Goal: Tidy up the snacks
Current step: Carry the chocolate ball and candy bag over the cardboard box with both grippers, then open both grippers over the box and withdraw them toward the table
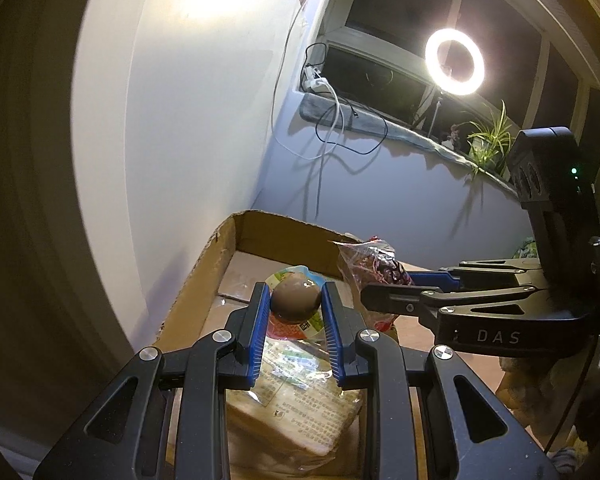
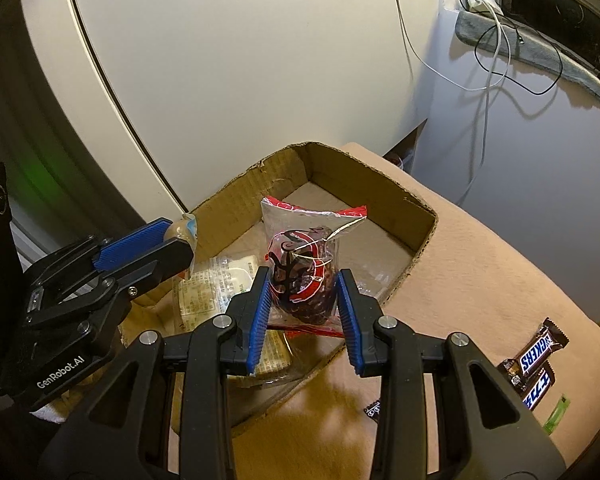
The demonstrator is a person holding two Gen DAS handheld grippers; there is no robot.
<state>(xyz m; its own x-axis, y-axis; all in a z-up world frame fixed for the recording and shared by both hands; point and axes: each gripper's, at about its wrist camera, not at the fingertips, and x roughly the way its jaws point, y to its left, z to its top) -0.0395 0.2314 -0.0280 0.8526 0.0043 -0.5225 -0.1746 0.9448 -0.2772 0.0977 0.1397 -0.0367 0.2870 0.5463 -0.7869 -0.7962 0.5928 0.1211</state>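
Observation:
My left gripper (image 1: 296, 294) is shut on a packaged brown egg (image 1: 296, 295) and holds it above an open cardboard box (image 1: 204, 276). It also shows in the right wrist view (image 2: 180, 240) at the left. My right gripper (image 2: 302, 284) is shut on a clear red-printed bag of dark snacks (image 2: 302, 276), held over the box (image 2: 420, 236). In the left wrist view that gripper (image 1: 384, 286) comes in from the right with the bag (image 1: 374, 266). A wrapped bread pack (image 1: 300, 404) lies in the box below.
The box sits on a tan cloth surface (image 2: 480, 280). Snickers bars (image 2: 536, 356) and a small dark wrapper (image 2: 374, 410) lie on it at the right. A white wall, hanging cables (image 2: 488, 60), a window sill, a ring light (image 1: 455, 62) and a plant (image 1: 488, 142) are behind.

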